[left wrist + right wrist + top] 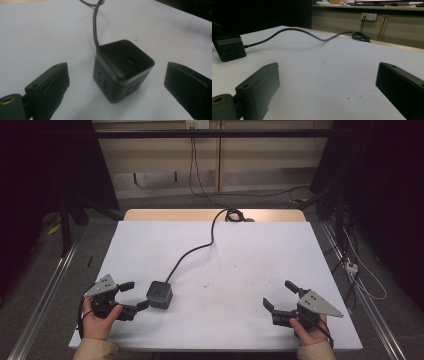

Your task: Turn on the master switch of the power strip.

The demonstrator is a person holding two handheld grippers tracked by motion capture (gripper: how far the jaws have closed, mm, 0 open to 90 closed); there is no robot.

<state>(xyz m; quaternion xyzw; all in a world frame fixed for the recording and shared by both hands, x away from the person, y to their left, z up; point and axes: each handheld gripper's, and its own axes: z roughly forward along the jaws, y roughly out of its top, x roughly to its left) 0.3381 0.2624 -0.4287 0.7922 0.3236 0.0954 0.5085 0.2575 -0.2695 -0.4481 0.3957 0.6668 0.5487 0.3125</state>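
A black cube power socket (160,294) (122,68) (229,47) with a grey band stands on the white table (240,265), front left. Its black cable (192,250) (299,32) runs back to a coil (234,215) at the far edge. My left gripper (134,296) (116,82) is open, its jaws standing either side of the cube's near corner without touching it. My right gripper (280,295) (328,82) is open over bare table at the front right, well away from the cube, with nothing between its jaws.
The table's wooden far edge (175,214) shows behind the white sheet. Metal rails (45,295) run along both sides on the floor. Loose cables (360,270) lie on the floor to the right. A wall socket (369,16) sits on the back wall.
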